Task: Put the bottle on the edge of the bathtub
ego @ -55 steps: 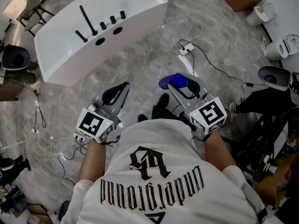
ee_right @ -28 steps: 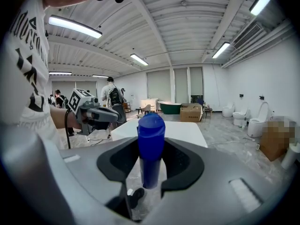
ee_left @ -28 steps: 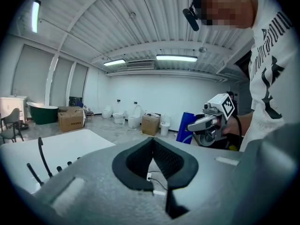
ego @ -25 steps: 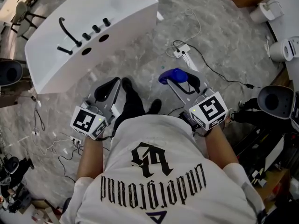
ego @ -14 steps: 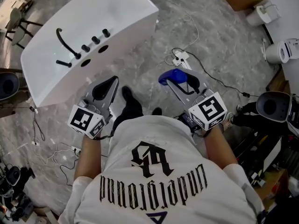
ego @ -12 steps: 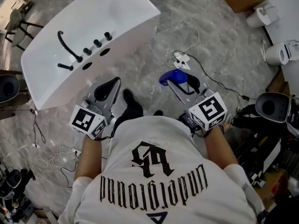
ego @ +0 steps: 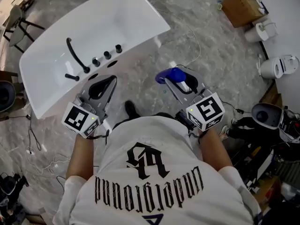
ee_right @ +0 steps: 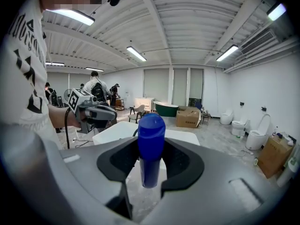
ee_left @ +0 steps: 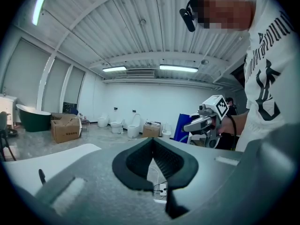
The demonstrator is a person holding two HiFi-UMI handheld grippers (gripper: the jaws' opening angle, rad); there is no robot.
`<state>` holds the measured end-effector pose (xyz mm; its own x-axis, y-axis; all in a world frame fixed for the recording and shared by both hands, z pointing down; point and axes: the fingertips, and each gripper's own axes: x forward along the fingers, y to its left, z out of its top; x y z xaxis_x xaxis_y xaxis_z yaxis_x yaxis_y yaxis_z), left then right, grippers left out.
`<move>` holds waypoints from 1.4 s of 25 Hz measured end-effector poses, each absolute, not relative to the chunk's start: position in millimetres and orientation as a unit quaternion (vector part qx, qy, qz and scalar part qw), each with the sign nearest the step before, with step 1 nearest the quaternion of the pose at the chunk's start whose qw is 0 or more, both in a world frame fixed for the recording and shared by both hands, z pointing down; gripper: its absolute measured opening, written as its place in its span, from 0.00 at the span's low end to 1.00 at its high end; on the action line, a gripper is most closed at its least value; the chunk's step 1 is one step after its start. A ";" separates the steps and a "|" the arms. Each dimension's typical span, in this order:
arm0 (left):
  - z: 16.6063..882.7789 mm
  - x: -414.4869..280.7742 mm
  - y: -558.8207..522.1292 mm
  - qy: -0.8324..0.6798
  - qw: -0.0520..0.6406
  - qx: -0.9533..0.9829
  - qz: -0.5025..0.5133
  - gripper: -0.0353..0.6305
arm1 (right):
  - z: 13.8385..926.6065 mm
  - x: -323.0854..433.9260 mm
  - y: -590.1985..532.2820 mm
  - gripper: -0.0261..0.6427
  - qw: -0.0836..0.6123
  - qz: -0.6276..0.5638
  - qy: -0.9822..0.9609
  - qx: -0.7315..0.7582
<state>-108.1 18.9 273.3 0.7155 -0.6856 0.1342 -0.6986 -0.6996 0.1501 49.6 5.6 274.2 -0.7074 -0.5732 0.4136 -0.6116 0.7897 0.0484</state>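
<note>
R gripper (ego: 172, 78) had the blue bottle (ego: 168, 75) clamped across its body. In the right gripper view the fingers (ee_right: 120, 162) pressed on both sides of it, cap end sticking out past the tips, so they stood partly apart by the bottle's width. L gripper (ego: 104, 82) carried nothing: its fingers (ee_left: 133, 165) met at the tips, only floor and a power strip (ee_left: 161, 195) showing through the slit.

The bottle hung over the marble floor (ego: 154, 50), near the white bathtub (ego: 122, 13) but not yet above its rim.

Step in hand, as I judged it: carry to the tub. To do it well I'd aim for the flat deck, away from the black faucet (ego: 75, 59) and knobs (ego: 107, 55), where there's room for the base. The grip looked secure, no need to re-grasp. Bring the bottle upright first, lower till the base sits flat and well inside the edge, then ease the fingers apart and back straight out so a pad doesn't drag it over. Keep L clear of the faucet.
</note>
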 end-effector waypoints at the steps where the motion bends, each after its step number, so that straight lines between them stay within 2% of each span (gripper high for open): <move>1: 273.1 -115.5 16.9 -0.380 0.095 0.920 0.032 0.06 | 273.6 43.8 3.6 0.27 0.210 0.044 -0.923 0.319; 20: 284.3 -192.7 -30.4 -0.434 0.106 0.894 0.039 0.06 | 290.9 -37.5 -69.1 0.27 0.217 0.039 -0.935 0.276; 35: 307.5 -164.0 -137.7 -0.441 0.143 0.884 0.064 0.06 | 318.9 -22.7 -184.7 0.27 0.246 0.040 -0.935 0.253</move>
